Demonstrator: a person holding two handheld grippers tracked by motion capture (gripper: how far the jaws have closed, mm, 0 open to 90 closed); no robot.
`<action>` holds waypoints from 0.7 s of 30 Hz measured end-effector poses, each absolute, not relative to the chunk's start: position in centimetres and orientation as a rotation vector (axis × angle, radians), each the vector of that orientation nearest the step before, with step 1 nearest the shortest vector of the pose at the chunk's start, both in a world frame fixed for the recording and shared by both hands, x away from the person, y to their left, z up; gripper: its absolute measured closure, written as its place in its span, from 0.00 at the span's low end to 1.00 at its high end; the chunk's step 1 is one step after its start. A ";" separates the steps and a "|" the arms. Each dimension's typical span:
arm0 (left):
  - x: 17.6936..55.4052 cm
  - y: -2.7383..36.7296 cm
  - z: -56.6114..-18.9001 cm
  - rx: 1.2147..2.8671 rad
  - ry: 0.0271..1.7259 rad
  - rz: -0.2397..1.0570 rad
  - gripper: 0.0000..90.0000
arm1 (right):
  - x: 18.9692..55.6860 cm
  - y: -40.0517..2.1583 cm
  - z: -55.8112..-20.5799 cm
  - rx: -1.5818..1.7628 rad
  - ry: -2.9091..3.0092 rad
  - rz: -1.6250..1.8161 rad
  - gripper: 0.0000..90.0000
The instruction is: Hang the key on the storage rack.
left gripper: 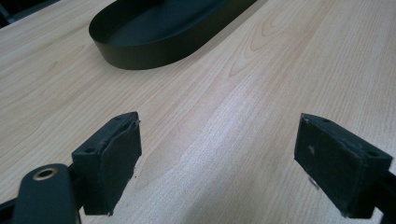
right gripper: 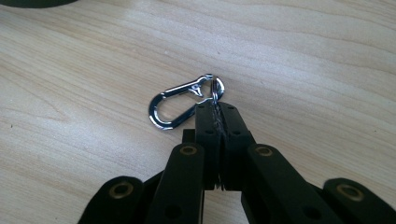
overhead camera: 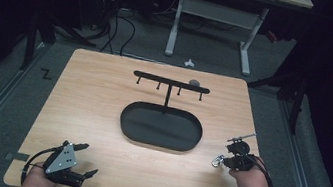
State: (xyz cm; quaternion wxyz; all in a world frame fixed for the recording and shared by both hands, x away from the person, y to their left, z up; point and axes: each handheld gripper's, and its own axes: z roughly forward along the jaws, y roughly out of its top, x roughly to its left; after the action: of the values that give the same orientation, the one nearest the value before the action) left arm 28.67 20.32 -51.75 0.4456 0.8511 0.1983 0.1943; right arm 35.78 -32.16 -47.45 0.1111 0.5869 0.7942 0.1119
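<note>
shiny silver carabiner clip [right gripper: 175, 106] on small ring, right gripper [right gripper: 217, 108] fingers pinching the ring, left gripper [left gripper: 219, 163] fingers spread wide

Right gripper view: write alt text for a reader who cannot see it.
The right gripper, jaws shut, pinches the small split ring of a shiny silver metal carabiner clip that lies over a light wooden table.

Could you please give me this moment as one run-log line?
left gripper: open, empty, over table | right gripper: shut on key ring with carabiner clip | black tray with hook stand: nothing hung
</note>
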 end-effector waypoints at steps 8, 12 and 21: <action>28.6 20.2 -51.8 2.109 0.489 0.480 0.17 | 36.0 -32.5 -47.6 1.745 2.313 0.338 0.98; 28.7 20.2 -51.8 2.110 0.491 0.479 0.17 | 36.4 -32.4 -47.7 1.746 2.314 0.328 0.95; 28.7 20.3 -51.9 2.111 0.493 0.476 0.17 | 36.8 -32.4 -48.5 1.752 2.319 0.331 0.97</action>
State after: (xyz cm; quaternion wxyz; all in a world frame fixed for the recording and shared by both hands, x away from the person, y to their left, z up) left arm 28.66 20.28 -51.86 0.4447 0.8519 0.1989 0.1921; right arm 36.75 -32.41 -48.53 0.1079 0.5953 0.7882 0.1124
